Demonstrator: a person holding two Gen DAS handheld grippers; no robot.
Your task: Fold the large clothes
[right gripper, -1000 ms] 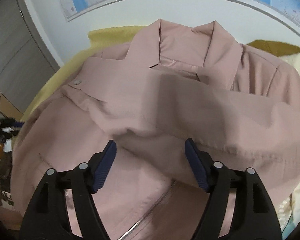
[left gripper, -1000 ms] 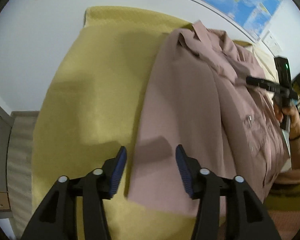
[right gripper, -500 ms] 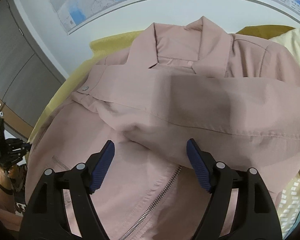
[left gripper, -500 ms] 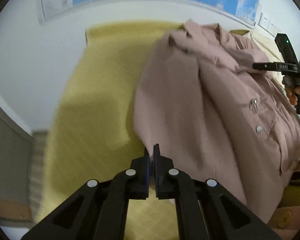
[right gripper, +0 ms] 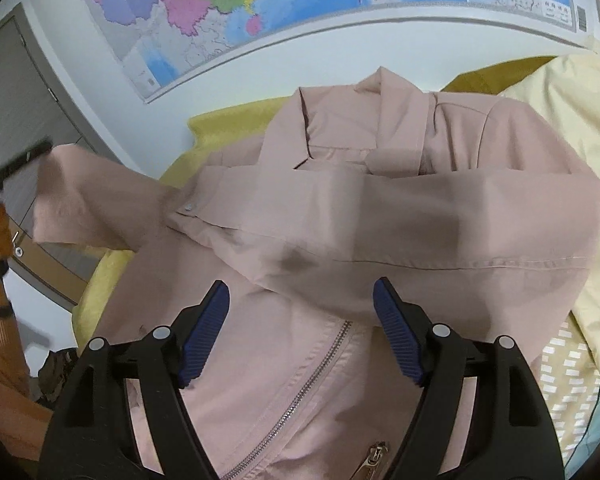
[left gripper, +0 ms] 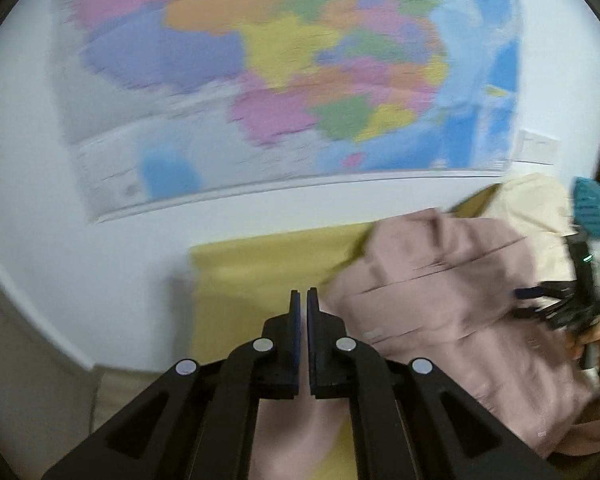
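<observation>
Left wrist view: strong motion blur across the wall map [left gripper: 268, 80] and the pink jacket [left gripper: 440, 300]; map colours smear sideways, edges soft. The black left gripper [left gripper: 300, 308] stays sharp against it.

Right wrist view: sharp; map [right gripper: 220, 12] print and the jacket [right gripper: 380, 220] seams and zip teeth are legible. Light is even, soft and moderately bright, seemingly overhead. A broad soft-edged shadow lies across the jacket's folded sleeve above the right gripper [right gripper: 300, 328].

Both views: fisheye bowing of straight lines, dark vignette in the corners. No glare.
</observation>
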